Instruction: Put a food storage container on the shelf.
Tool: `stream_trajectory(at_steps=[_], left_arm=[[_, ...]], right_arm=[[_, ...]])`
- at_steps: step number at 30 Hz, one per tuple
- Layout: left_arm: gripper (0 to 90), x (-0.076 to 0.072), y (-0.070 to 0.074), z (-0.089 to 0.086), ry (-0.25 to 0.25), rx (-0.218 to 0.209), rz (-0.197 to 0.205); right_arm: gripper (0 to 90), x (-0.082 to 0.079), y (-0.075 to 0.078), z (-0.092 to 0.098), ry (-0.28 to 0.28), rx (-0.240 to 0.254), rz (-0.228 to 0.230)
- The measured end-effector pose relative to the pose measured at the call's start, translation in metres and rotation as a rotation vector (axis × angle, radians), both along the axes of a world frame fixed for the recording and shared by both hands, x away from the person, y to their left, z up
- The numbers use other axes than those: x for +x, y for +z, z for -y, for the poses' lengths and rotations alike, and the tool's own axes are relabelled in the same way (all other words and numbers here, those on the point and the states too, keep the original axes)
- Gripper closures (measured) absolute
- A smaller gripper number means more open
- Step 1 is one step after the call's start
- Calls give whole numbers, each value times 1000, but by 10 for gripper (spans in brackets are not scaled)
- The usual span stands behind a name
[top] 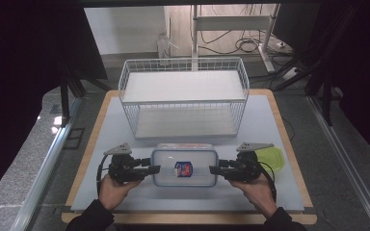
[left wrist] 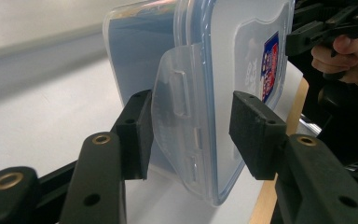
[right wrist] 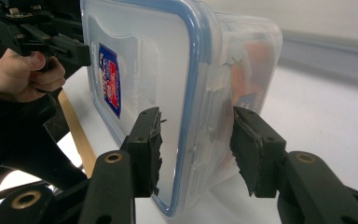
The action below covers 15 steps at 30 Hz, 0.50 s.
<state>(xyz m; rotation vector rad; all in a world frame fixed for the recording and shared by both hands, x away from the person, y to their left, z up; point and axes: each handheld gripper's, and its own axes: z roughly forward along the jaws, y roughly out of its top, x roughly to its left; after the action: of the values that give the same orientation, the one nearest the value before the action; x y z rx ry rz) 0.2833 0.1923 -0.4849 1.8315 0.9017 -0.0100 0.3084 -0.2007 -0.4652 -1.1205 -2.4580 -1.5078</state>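
A clear plastic container (top: 184, 166) with a blue-rimmed lid and a red-and-blue sticker (top: 183, 168) lies at the table's front middle. My left gripper (top: 155, 169) is at its left end. In the left gripper view the jaws (left wrist: 191, 135) stand across the lid's side clip (left wrist: 177, 112), one pad on the flap and the other against the lid. My right gripper (top: 214, 169) is at the opposite end, and its pads (right wrist: 196, 149) clamp the lid and the container's base (right wrist: 200, 93). Something orange (right wrist: 256, 60) shows through the wall.
A white wire basket (top: 183, 96) with a shelf stands behind the container, its open side facing me. A green lid-like object (top: 272, 159) lies behind my right gripper. The white mat (top: 270, 120) ends at a wooden table edge (top: 294, 159).
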Motion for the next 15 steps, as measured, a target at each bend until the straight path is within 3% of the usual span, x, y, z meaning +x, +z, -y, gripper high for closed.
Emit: stream_trajectory(at_steps=[15], left_arm=[[508, 15, 32, 1, 17, 2, 49]], right_arm=[[547, 20, 36, 1, -12, 57, 38]])
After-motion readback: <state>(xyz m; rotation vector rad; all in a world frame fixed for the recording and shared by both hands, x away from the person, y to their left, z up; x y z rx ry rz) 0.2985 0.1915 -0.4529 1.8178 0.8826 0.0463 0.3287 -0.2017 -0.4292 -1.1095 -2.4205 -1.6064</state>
